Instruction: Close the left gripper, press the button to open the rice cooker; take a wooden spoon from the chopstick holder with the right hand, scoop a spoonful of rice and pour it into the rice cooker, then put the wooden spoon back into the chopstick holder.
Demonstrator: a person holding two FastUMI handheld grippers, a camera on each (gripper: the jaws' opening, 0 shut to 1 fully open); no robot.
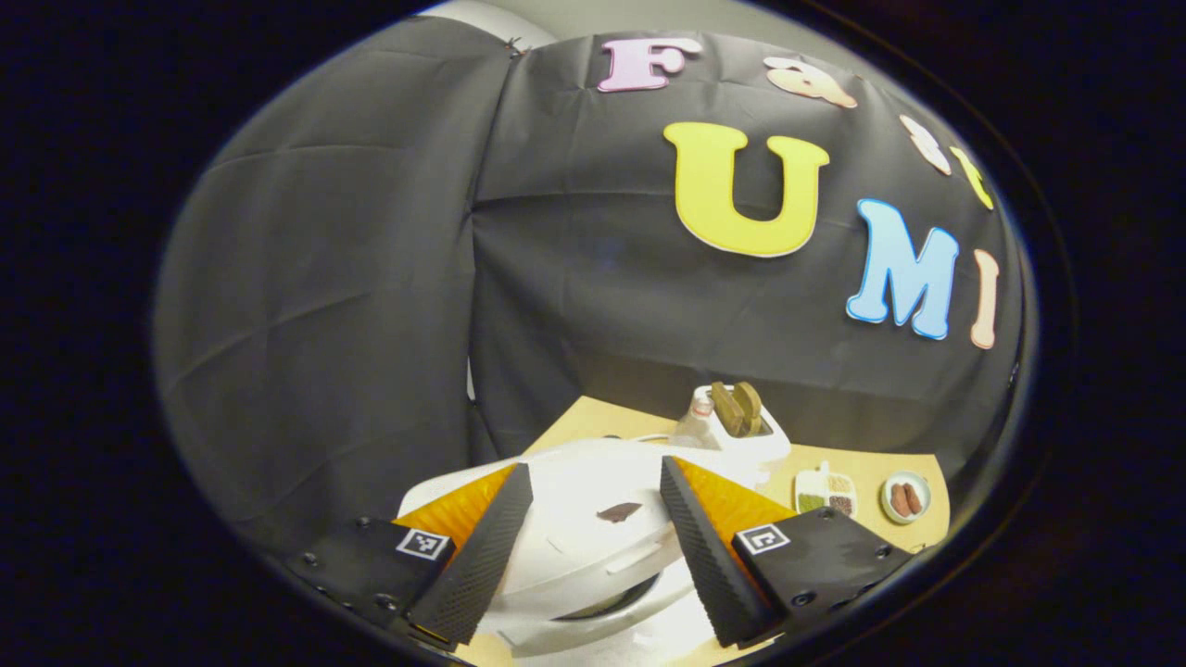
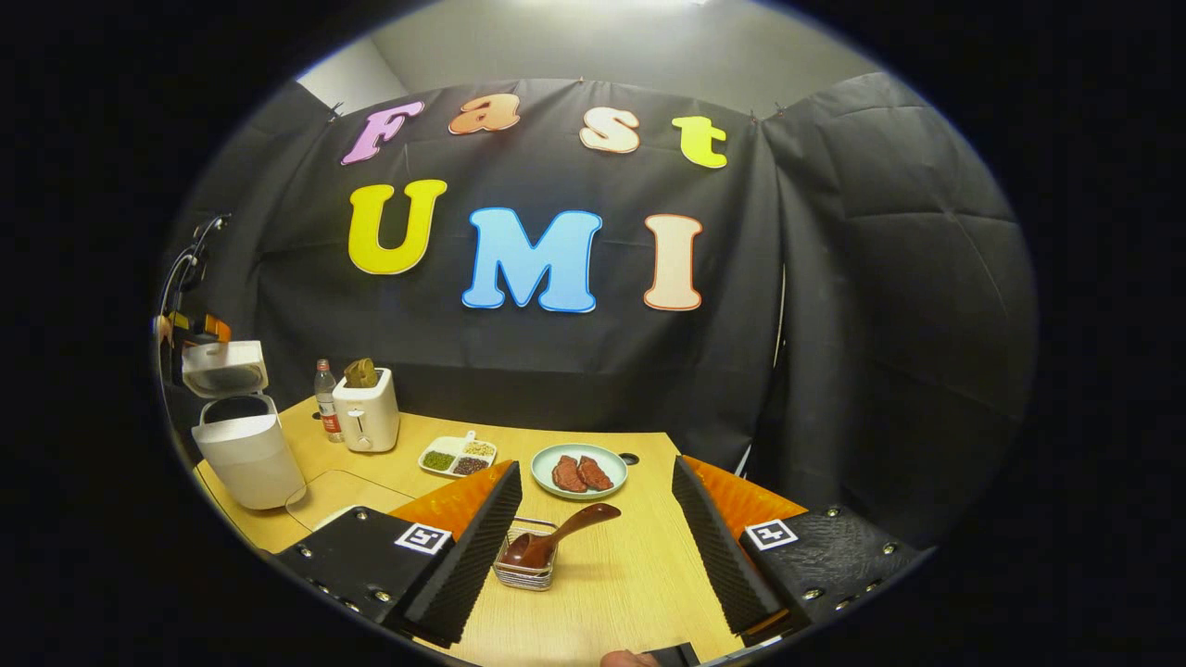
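The white rice cooker [image 2: 248, 456] stands at the table's left end with its lid [image 2: 225, 368] raised. My left gripper [image 1: 595, 468] is open, its fingers spread over the cooker's white lid [image 1: 593, 542] just below. In the right gripper view that gripper [image 2: 192, 327] shows just above the raised lid. A dark wooden spoon [image 2: 559, 537] leans in a small wire chopstick holder [image 2: 524, 570], handle up to the right. My right gripper [image 2: 593, 468] is open, with the holder low between its fingers and nothing held. A divided dish of grains [image 2: 458, 455] lies farther back.
A white toaster [image 2: 365, 408] with bread and a bottle [image 2: 325, 400] stand behind the cooker. A plate of brown meat pieces [image 2: 579, 471] sits beyond the holder. The toaster [image 1: 737, 431], dish [image 1: 826, 493] and plate [image 1: 905, 497] lie beyond the cooker. The wooden table [image 2: 630, 593] ends near the right cloth wall.
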